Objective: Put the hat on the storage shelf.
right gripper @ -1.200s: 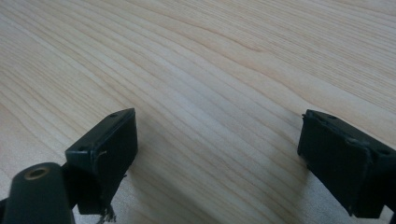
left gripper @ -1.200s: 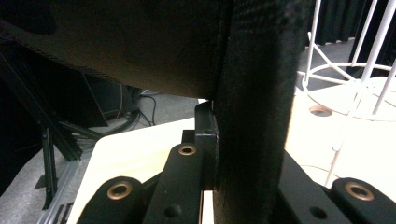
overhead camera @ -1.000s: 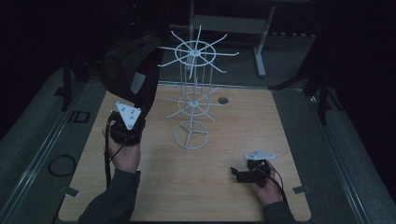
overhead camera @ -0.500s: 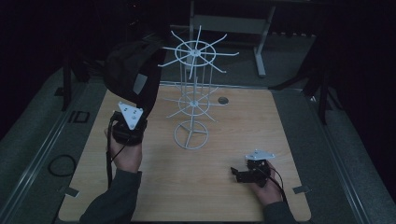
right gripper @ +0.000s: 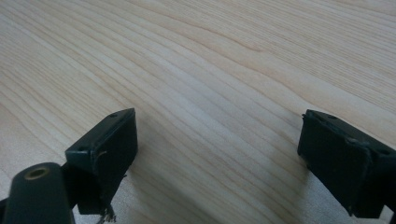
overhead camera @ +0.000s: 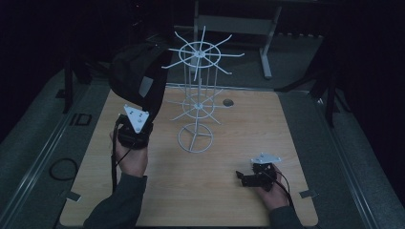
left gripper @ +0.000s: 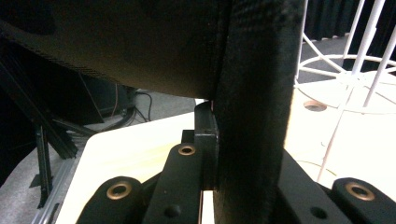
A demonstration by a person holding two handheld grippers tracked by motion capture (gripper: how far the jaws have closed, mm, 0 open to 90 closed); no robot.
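Observation:
A black cap [overhead camera: 137,76] is held up at the left of the table, close to the top ring of a white wire display rack [overhead camera: 196,100]. My left gripper [overhead camera: 143,102] is shut on the cap's brim; in the left gripper view the dark fabric of the cap [left gripper: 254,107] stands pinched between the jaws, with the rack's white wires [left gripper: 348,74] to the right. My right gripper [overhead camera: 243,180] rests low on the wooden table [overhead camera: 239,143] near the front right, open and holding nothing. In the right gripper view its fingertips [right gripper: 105,149] stand wide apart over bare wood.
The rack has two tiers of radiating hooks and a round wire base [overhead camera: 194,138] in the table's middle. A small round hole [overhead camera: 228,102] sits behind it. A grey desk frame [overhead camera: 248,28] stands beyond the table; grey floor surrounds it.

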